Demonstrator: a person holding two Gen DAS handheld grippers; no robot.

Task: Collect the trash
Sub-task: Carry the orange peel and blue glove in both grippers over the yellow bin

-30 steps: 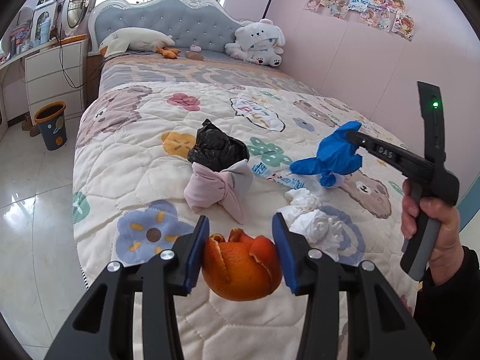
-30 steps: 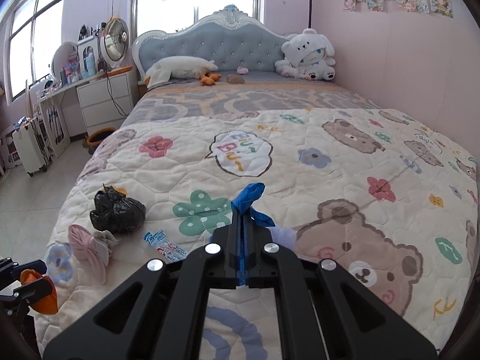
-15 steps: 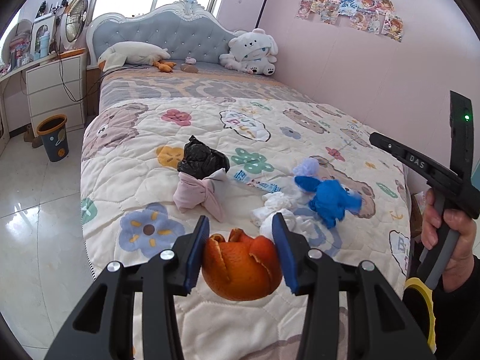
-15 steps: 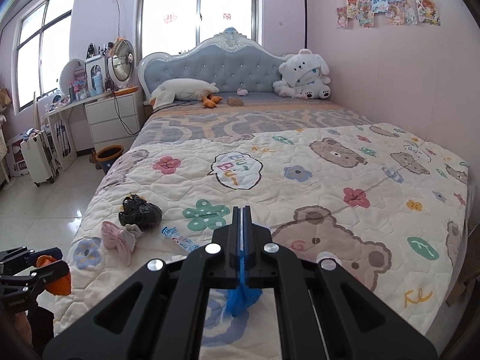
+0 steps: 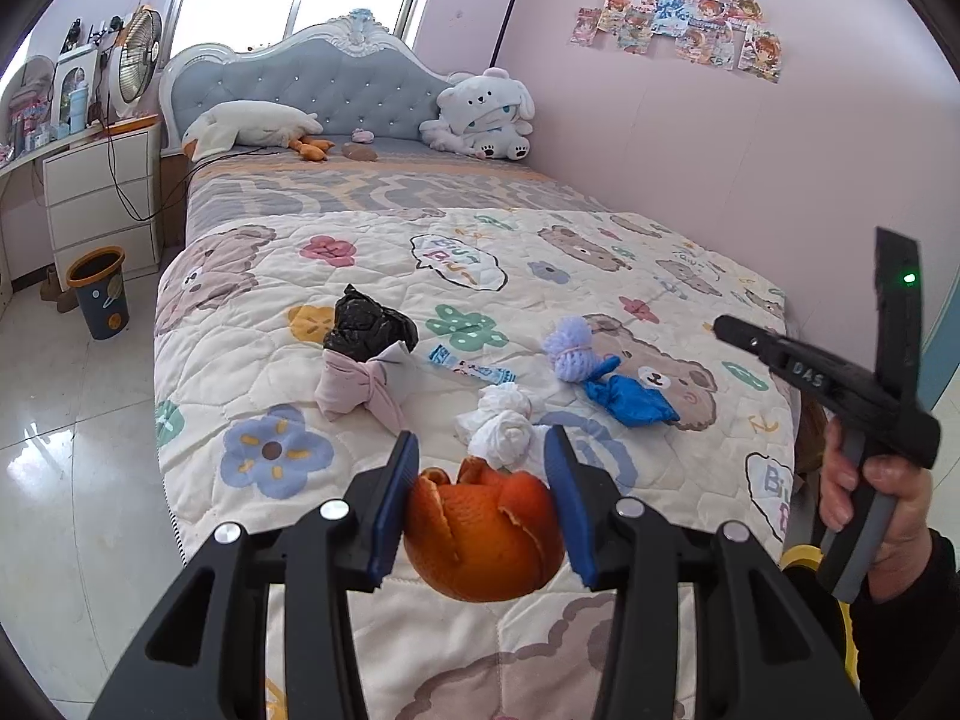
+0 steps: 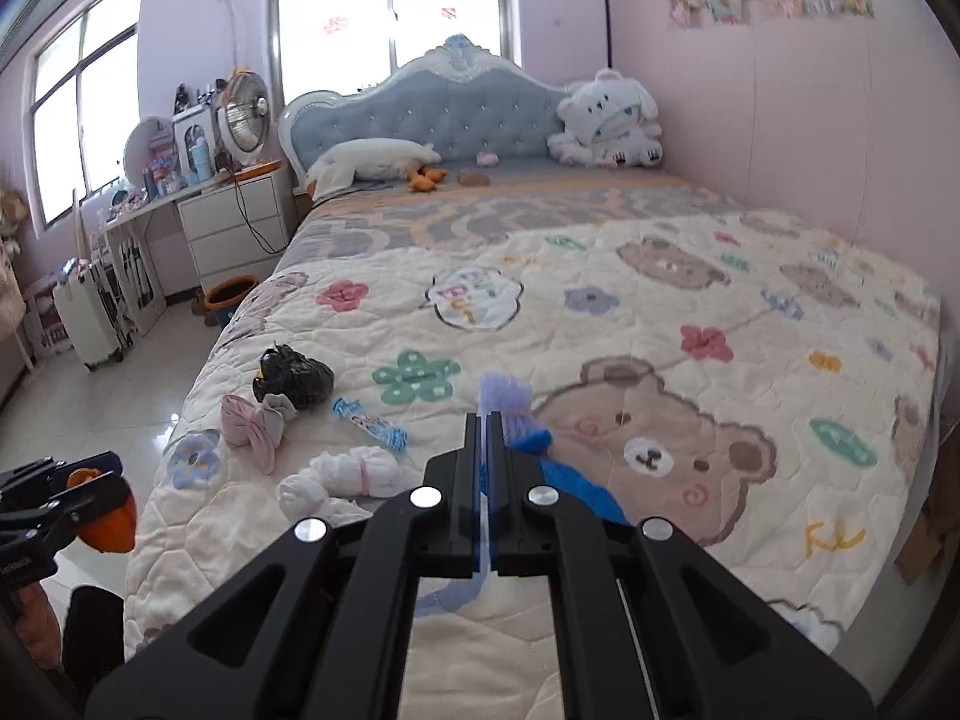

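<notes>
Blue glove (image 5: 633, 402) dropped; "DAS" on right tool (image 5: 723, 324).

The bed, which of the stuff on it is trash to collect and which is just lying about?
Trash: orange peel in the left gripper, black bag, white tissue wads, blue glove, snack wrapper.
Lying about: white dog plush, goose plush.

Left tongs (image 5: 483, 474) grip something; right tongs (image 6: 485, 420) are closed, empty.
</notes>
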